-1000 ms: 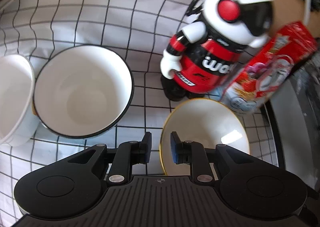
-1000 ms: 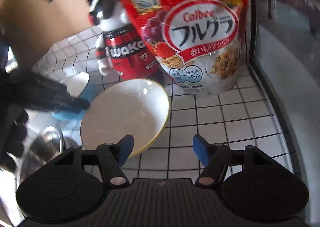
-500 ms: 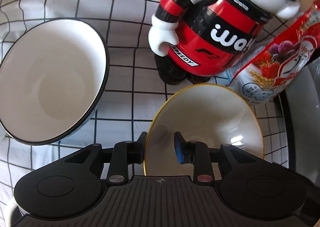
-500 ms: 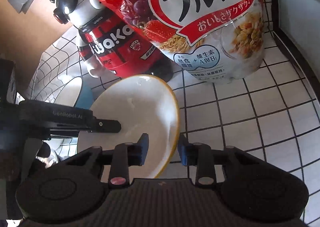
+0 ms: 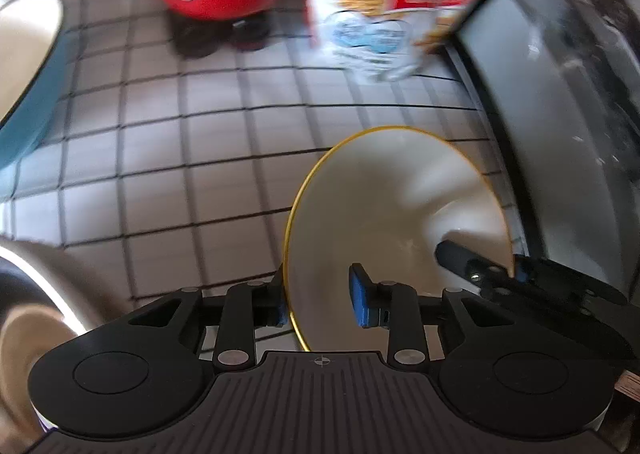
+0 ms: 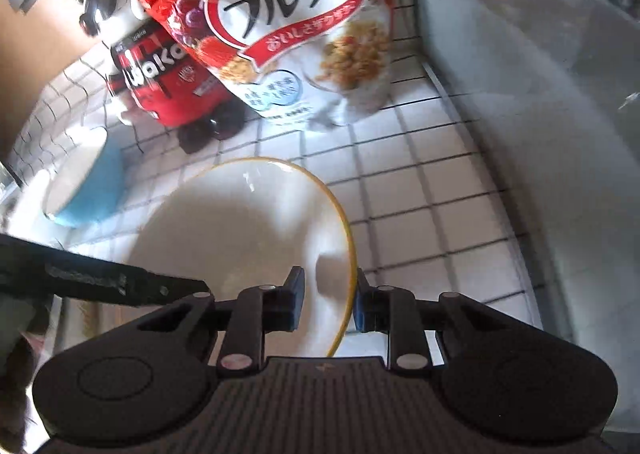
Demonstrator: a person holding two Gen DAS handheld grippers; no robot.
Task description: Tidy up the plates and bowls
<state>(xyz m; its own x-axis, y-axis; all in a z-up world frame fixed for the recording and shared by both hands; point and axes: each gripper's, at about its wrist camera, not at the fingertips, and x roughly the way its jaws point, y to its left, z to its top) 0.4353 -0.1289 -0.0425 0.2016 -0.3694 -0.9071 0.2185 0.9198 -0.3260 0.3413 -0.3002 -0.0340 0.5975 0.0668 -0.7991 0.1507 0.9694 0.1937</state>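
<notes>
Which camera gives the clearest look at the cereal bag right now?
The right wrist view: the cereal bag stands nearly whole and sharp, with its label readable, behind the yellow-rimmed bowl. The left wrist view catches only the bag's lower part at the top edge, blurred, its print unreadable.

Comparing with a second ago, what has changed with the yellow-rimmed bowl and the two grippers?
The right gripper, wide open a second ago, has closed on the yellow-rimmed bowl at its right rim. The left gripper has opened wider; it straddles the left rim without pinching. The bowl now sits farther from the red toy figure and cereal bag, which stay put, as does the blue bowl.
</notes>
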